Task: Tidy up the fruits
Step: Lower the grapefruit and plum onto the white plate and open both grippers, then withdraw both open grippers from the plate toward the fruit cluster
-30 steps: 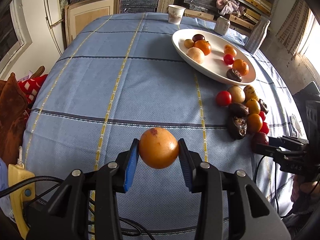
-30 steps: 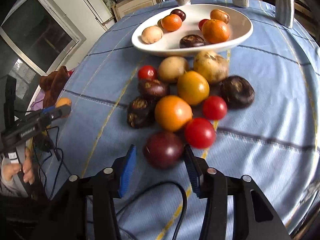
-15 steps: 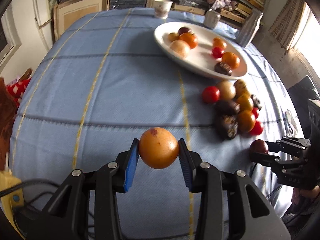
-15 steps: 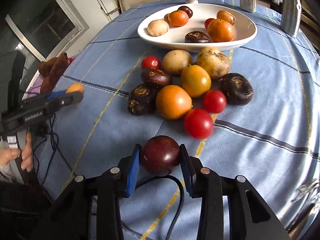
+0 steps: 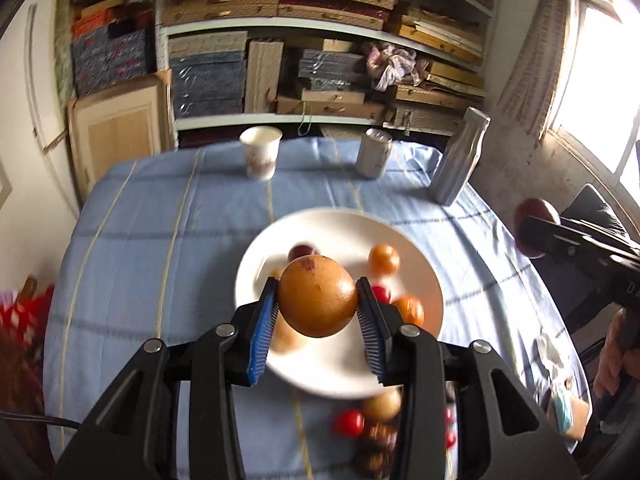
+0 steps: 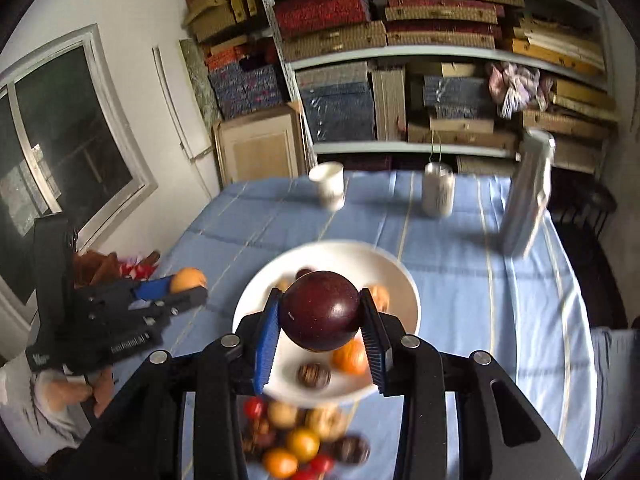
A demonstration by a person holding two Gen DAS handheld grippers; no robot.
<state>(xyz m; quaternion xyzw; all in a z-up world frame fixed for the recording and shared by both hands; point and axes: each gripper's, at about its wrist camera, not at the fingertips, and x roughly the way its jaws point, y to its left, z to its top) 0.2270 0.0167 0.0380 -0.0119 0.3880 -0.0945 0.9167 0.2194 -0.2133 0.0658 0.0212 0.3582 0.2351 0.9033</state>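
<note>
My left gripper (image 5: 318, 308) is shut on a round orange fruit (image 5: 317, 295) and hangs above the white plate (image 5: 276, 364), which holds several fruits. My right gripper (image 6: 320, 316) is shut on a dark purple plum (image 6: 320, 310), raised over the same white plate (image 6: 288, 384). Each gripper shows in the other's view: the right one with its plum (image 5: 534, 224) at the right edge, the left one with its orange fruit (image 6: 188, 280) at the left. A heap of loose fruits (image 6: 304, 440) lies on the blue cloth just in front of the plate.
At the table's far edge stand a paper cup (image 5: 261, 158), a can (image 5: 374, 158) and a tall silver bottle (image 5: 460, 160). Shelves packed with boxes rise behind. A hand (image 5: 616, 360) grips the right tool's handle. A red and brown bundle (image 5: 24, 320) lies at the left.
Both grippers have risen and swung up toward the plate, each carrying its fruit. The right gripper closed on the plum and lifted it off the cloth.
</note>
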